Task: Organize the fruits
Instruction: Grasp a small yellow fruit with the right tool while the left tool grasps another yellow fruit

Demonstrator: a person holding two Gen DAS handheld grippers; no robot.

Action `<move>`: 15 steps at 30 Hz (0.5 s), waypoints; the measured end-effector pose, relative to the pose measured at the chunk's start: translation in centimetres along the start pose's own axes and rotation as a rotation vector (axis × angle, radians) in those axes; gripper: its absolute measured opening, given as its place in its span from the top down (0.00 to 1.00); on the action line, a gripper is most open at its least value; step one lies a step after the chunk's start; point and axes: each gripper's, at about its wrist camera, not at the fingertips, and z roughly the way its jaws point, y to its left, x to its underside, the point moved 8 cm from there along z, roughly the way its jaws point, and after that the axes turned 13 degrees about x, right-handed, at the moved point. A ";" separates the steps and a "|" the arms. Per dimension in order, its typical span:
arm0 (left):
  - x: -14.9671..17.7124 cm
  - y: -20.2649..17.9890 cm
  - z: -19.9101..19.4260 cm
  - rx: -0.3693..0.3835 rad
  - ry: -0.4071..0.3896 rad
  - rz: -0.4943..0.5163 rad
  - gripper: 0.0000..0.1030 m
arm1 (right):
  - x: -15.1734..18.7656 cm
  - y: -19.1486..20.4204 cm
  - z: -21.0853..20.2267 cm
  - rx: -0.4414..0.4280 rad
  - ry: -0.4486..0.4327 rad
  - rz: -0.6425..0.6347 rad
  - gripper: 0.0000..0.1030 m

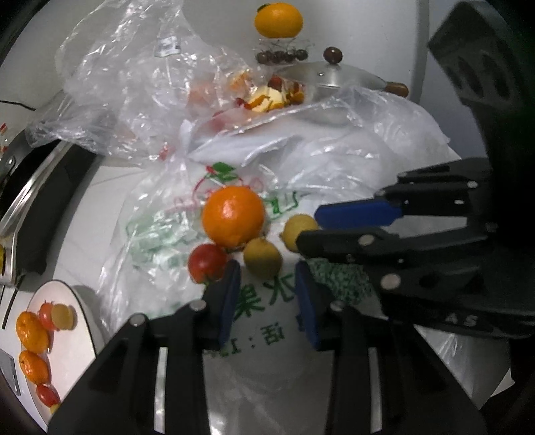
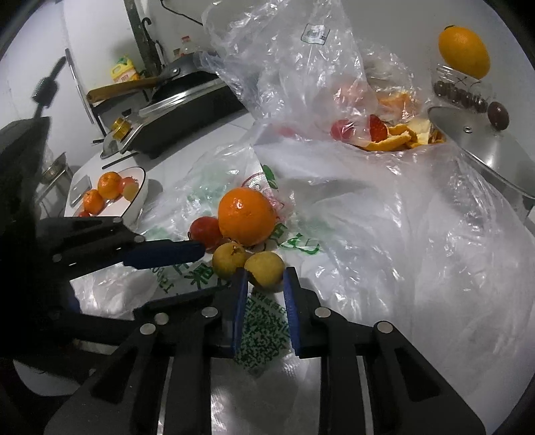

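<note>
Nearest, left wrist view: left tool, black frame with blue pads, jaws narrowly parted, nothing between them; tips just short of a small yellow round fruit and beside a small red tomato-like fruit.

Nearest, right wrist view: right tool, same build, jaws drawn close, pads at either side of the near edge of a second small yellow round fruit; grip or mere contact cannot be told.

Underneath both: white plastic carrier bag with green print, spread on the white bench; large green Chinese characters and a dotted code patch, not legible.

Just beyond: large orange citrus, touching the red fruit and the yellow pair; all four clustered on the bag.

Left side: white shallow bowl holding small oranges and red and yellow fruits, well apart from the cluster.

Middle distance: crumpled clear plastic bags, heaped between cluster and rear items, partly screening orange peel and red scraps.

Far: steel pot lid with dark round knob; glass jar with dark beads carrying another orange citrus.

Right wrist view only: black cooktop with dark pan, yellow packet, writing unreadable.
</note>
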 end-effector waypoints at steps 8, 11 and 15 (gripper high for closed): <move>-0.3 0.6 1.1 -0.004 0.016 -0.032 0.66 | 0.1 -1.4 -0.7 0.020 -0.008 0.012 0.90; -0.5 0.5 1.2 -0.004 0.008 -0.030 0.75 | 0.0 -1.4 -0.7 0.012 -0.007 0.020 0.90; -0.2 0.4 1.0 0.011 -0.005 -0.039 0.75 | -0.4 -1.1 -1.0 -0.004 -0.016 0.023 0.88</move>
